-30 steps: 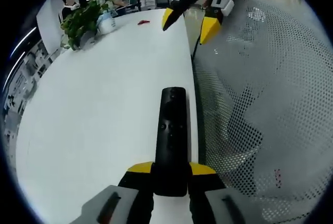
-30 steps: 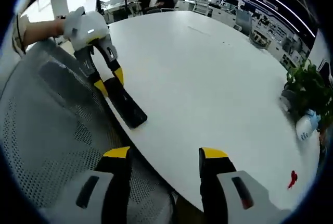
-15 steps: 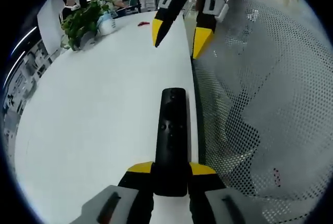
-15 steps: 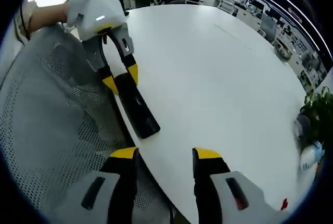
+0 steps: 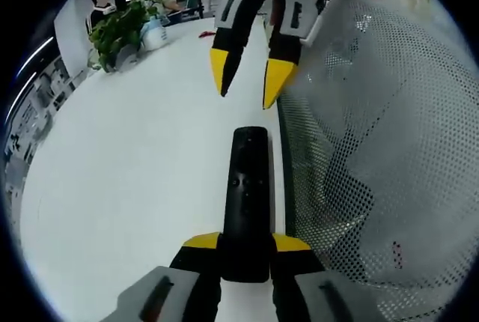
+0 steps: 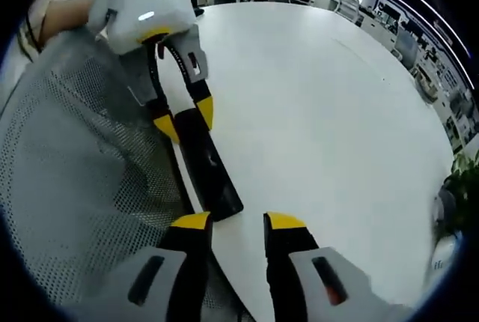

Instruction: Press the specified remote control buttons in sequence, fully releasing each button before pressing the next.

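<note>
Slim black plastic remote control (image 5: 248, 195) lies at white table (image 5: 135, 157) edge, near end clamped in left gripper (image 5: 245, 242). Right gripper (image 6: 236, 222) hovers above, jaws slightly apart. Remote is likely light, rigid, slick: hold by its long edges, press gently.

Open white counter (image 5: 142, 157) lay free left of the remote (image 5: 248, 195), while a mesh chair back (image 5: 367, 157) crowded its right edge.

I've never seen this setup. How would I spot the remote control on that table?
Find the big white table, then its edge beside the grey mesh chair. There the left gripper clamps one end of a long, slim black remote control, the only dark bar on the white top.
</note>
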A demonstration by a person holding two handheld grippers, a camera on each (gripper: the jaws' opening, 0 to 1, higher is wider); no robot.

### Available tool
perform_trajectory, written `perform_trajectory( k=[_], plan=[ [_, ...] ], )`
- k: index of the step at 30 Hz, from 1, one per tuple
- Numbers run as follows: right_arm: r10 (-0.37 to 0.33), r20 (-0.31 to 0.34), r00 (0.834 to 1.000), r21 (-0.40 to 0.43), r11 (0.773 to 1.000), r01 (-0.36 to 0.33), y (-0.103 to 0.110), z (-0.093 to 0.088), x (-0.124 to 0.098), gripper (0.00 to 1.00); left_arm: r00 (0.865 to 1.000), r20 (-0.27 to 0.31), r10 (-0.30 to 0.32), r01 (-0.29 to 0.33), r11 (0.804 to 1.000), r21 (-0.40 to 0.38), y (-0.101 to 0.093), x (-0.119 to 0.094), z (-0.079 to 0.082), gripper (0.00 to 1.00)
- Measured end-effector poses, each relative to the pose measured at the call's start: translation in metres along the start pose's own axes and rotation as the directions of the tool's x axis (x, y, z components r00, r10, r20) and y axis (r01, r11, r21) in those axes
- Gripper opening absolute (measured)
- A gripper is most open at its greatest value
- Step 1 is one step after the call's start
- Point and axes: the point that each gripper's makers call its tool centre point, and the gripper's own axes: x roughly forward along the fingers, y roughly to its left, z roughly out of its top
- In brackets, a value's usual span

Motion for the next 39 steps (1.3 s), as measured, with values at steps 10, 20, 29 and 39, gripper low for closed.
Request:
perform_trajectory(
  k=[10,20,29,39],
  plan=[
    [0.022,-0.023,0.999,-0.023,0.999,-0.022,0.005,-0.002,0.01,0.09,1.0,0.004,0.001,0.0,1.0,-0.002,0.0,0.0,0.0,0.24],
    [0.051,-0.055,0.997,-0.059,0.997,-0.055,0.008,-0.005,0.018,0.0,1.0,0.005,-0.001,0.001,1.0,-0.005,0.0,0.0,0.0,0.24],
    [0.064,-0.072,0.995,-0.094,0.993,-0.071,0.011,-0.005,0.024,0.0,1.0,0.006,-0.004,0.004,1.0,-0.007,0.0,-0.001,0.0,0.24],
    [0.06,-0.095,0.994,-0.118,0.99,-0.072,0.01,-0.004,0.026,0.0,1.0,0.008,-0.007,0.007,1.0,-0.009,0.0,-0.001,0.0,0.24]
  ],
)
